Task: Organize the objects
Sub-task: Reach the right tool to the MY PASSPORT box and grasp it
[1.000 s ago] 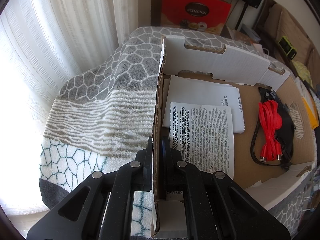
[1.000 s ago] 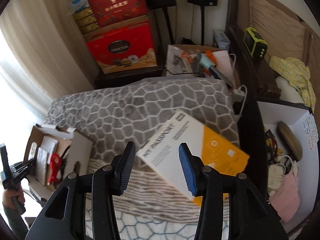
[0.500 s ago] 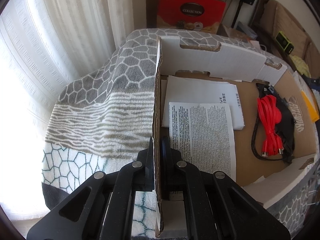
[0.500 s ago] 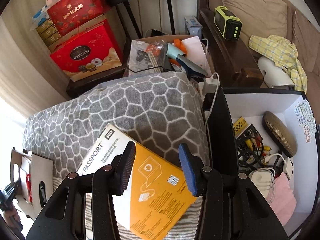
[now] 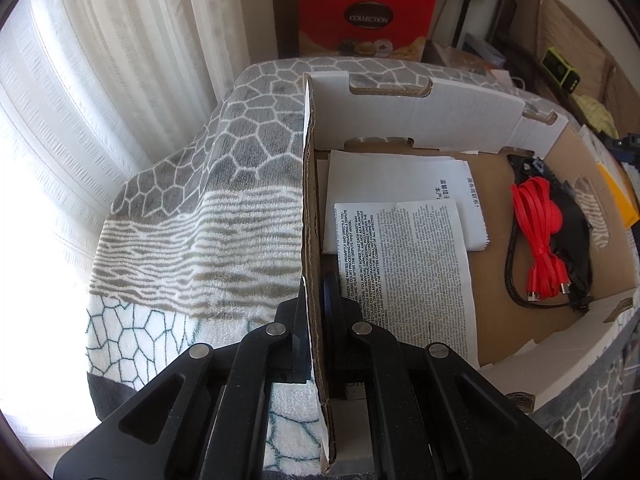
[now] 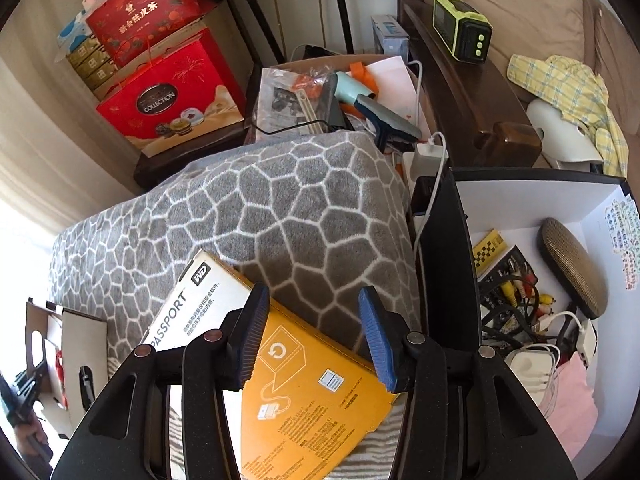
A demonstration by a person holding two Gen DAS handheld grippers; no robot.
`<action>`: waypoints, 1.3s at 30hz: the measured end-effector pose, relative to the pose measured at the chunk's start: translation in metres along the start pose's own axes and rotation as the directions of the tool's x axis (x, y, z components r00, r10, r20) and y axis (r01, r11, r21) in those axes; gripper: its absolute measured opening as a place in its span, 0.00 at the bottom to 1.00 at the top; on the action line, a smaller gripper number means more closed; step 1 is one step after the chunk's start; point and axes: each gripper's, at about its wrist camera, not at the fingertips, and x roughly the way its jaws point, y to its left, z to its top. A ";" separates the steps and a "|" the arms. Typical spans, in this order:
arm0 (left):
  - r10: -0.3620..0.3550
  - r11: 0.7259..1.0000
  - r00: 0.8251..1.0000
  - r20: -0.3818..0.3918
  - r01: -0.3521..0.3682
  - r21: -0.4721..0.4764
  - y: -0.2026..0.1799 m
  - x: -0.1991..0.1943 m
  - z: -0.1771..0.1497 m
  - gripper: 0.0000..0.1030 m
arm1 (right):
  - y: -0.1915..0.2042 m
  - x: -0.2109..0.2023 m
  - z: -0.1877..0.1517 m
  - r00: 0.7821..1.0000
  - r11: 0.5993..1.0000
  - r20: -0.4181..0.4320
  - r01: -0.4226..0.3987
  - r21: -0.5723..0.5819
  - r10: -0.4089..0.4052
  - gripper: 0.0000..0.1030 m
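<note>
My left gripper (image 5: 314, 308) is shut on the left wall of an open cardboard box (image 5: 308, 208) that lies on a patterned blanket (image 5: 208, 216). Inside the box are printed paper sheets (image 5: 404, 248), a red cable bundle (image 5: 538, 232) and a black cable (image 5: 514, 276). My right gripper (image 6: 314, 336) is open, its blue-padded fingers (image 6: 256, 332) just above a white and orange WD My Passport box (image 6: 304, 384) lying on the blanket (image 6: 280, 216). The cardboard box (image 6: 76, 344) shows at the far left of the right wrist view.
A black-walled white bin (image 6: 592, 264) at right holds cables, a beige oval case and a pink cloth. Behind the blanket stand a cluttered carton (image 6: 340, 92), red gift boxes (image 6: 168, 96), a dark wooden bench (image 6: 472, 96) with a green device (image 6: 460, 28). Curtains (image 5: 120, 60) hang left.
My right gripper has swung right and down toward the My Passport box; the white bin came into view. My left gripper keeps its hold on the cardboard wall.
</note>
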 end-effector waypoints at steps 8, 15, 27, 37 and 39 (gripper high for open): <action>-0.005 1.000 1.000 0.003 0.005 0.000 -0.002 0.001 -0.001 0.04 | 0.005 -0.003 -0.019 0.986 0.991 -0.102 -0.133 0.013 0.134 0.51; -0.005 1.000 1.000 0.004 0.005 -0.007 -0.003 0.002 -0.001 0.03 | 0.039 -0.008 -0.045 0.982 0.984 -0.107 -0.161 -0.073 0.153 0.48; -0.011 1.000 1.000 0.002 0.011 -0.011 -0.007 0.002 -0.002 0.04 | 0.098 -0.016 -0.061 0.989 0.971 -0.020 -0.150 -0.185 0.149 0.43; -0.011 1.000 1.000 0.004 0.011 -0.009 -0.008 0.002 -0.001 0.04 | 0.081 0.007 -0.059 0.967 0.968 -0.050 -0.250 -0.018 0.248 0.50; -0.010 1.000 1.000 0.005 0.010 -0.007 -0.008 0.002 -0.001 0.04 | 0.083 0.006 -0.061 0.968 0.969 -0.052 -0.247 -0.017 0.246 0.52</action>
